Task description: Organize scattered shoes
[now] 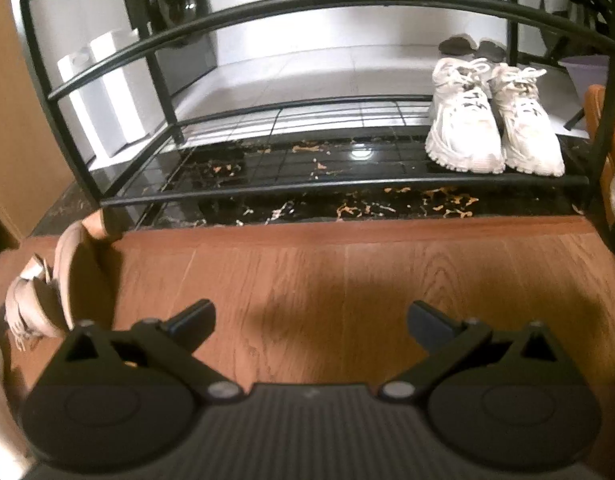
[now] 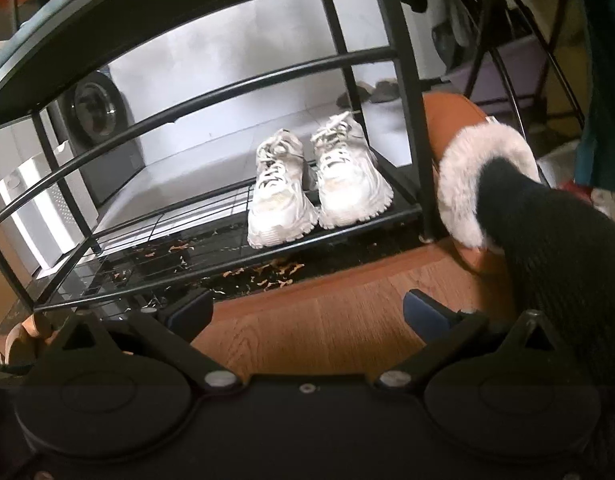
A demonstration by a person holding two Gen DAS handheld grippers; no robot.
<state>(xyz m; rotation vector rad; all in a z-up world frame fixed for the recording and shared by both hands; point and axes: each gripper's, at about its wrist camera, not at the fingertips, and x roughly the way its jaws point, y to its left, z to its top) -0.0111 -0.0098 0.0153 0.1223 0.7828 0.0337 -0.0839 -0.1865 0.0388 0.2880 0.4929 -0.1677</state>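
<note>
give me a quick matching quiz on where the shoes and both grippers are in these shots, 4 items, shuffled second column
Column one:
1. white sneakers
2. pink shoe
3. brown fur-lined boot
4. left gripper and right gripper

Column two:
A. on its side on the wood floor, left of the shoe rack
B. open, holding nothing, above the wood floor
C. side by side on the rack's bottom shelf, at its right end
D. just outside the rack's right post, worn on a leg in black

Pairs: 1-C, 2-A, 3-D, 4-B
</note>
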